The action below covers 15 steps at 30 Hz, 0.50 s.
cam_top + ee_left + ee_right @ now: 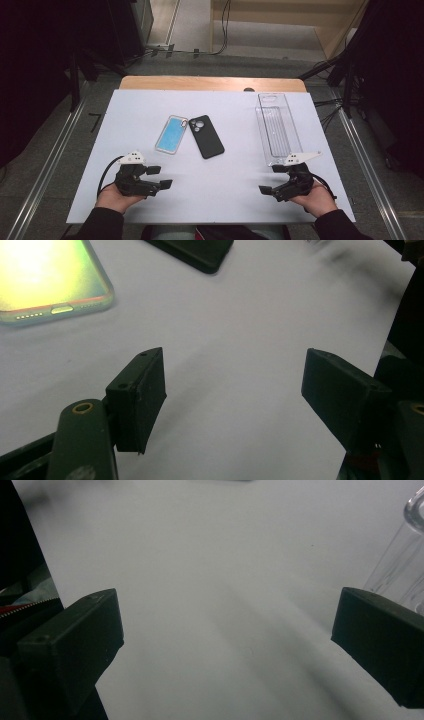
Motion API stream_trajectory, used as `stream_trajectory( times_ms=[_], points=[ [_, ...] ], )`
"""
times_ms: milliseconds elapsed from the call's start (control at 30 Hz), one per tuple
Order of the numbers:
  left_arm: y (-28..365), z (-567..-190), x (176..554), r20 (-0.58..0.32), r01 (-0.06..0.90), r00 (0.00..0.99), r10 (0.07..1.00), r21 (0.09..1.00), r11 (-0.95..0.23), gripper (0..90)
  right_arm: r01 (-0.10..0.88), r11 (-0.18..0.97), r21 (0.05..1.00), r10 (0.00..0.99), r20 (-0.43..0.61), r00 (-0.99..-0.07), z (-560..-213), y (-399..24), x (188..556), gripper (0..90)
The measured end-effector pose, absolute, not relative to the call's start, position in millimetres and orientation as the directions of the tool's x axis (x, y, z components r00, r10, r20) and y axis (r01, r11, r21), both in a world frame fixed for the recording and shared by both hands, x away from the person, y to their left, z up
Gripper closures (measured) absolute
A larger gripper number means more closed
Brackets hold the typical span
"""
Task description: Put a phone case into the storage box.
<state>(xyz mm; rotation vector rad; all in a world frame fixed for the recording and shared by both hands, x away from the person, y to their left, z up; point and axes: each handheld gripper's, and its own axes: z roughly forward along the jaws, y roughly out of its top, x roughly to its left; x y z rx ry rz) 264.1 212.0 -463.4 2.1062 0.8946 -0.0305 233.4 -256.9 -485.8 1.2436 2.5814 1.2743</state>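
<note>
On desk [225, 200]: blue phone case [171, 134] touching black phone [206, 136], clear tray [277, 127] at right. Left gripper [160, 177], right gripper [270, 180]: jaws apart, nothing between.

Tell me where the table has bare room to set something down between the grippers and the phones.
The widest bare patch is the near middle, between the left gripper and right gripper, below the black phone. The far-left corner beyond the blue phone case is bare too. It is crowded where case and phone lie side by side, and along the clear plastic tray at right.
</note>
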Motion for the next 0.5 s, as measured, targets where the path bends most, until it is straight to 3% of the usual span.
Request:
stream_trajectory(
  times_ms=[333, 500],
  points=[
    [211.2, -460.8, 264.5, -0.339, 0.628, 0.735, 0.588, 0.668, -0.399, 26.3, 0.671, 0.357, 0.651, 0.674, 0.318, -0.667, -486.6, -256.3, 232.9, 0.0],
    [212.1, -462.1, 263.7, -0.307, 0.607, 0.744, 0.594, 0.681, -0.409, 23.6, 0.667, 0.356, 0.655, 0.664, 0.325, -0.674, -485.8, -253.7, 231.8, 0.0]
  ],
)
